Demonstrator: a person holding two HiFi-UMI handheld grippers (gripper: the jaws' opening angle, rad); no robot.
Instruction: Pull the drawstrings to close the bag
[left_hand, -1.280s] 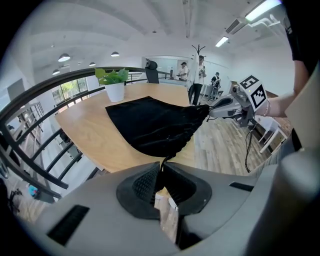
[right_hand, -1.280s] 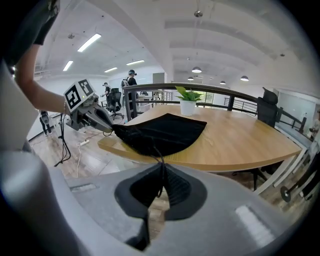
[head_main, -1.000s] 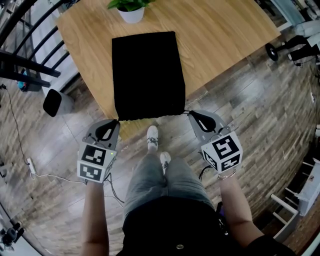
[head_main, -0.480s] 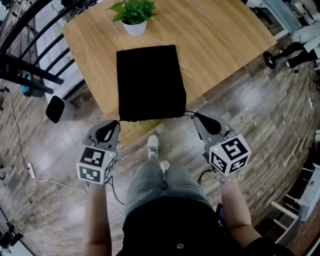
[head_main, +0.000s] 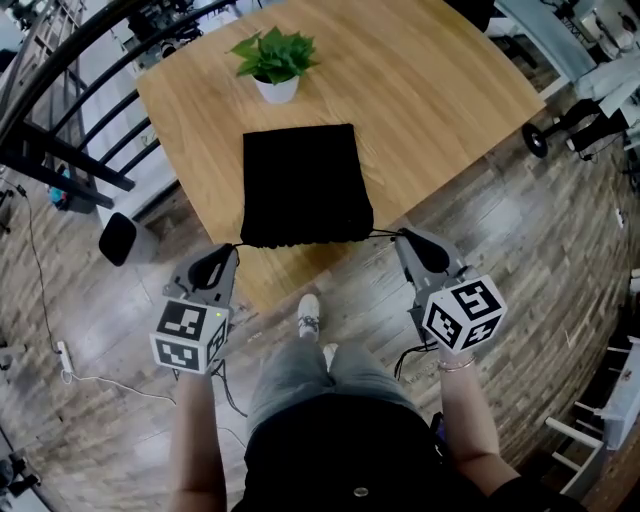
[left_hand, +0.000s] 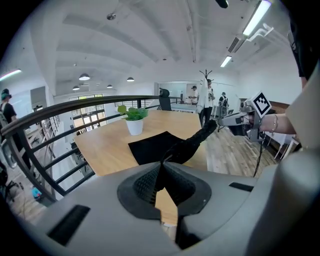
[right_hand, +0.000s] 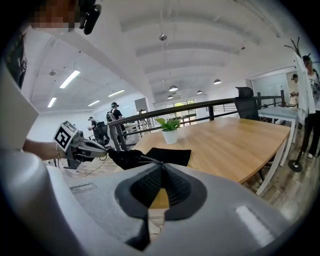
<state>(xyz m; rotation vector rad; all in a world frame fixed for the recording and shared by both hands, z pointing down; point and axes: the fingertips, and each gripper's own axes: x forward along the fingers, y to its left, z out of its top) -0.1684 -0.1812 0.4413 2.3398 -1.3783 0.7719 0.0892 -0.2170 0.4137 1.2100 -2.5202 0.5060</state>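
On table (head_main: 450, 80) — one bag (head_main: 303, 185), two drawstrings (right_hand: 150, 160).

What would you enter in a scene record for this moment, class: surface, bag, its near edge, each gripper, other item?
Surface: wooden table
Bag: black bag, lying flat on the table
Near edge: gathered into small folds
Left gripper: shut on left drawstring, which runs to the bag's near corner
Right gripper: shut on right drawstring, which runs to the other near corner
Other item: potted plant, beyond the bag
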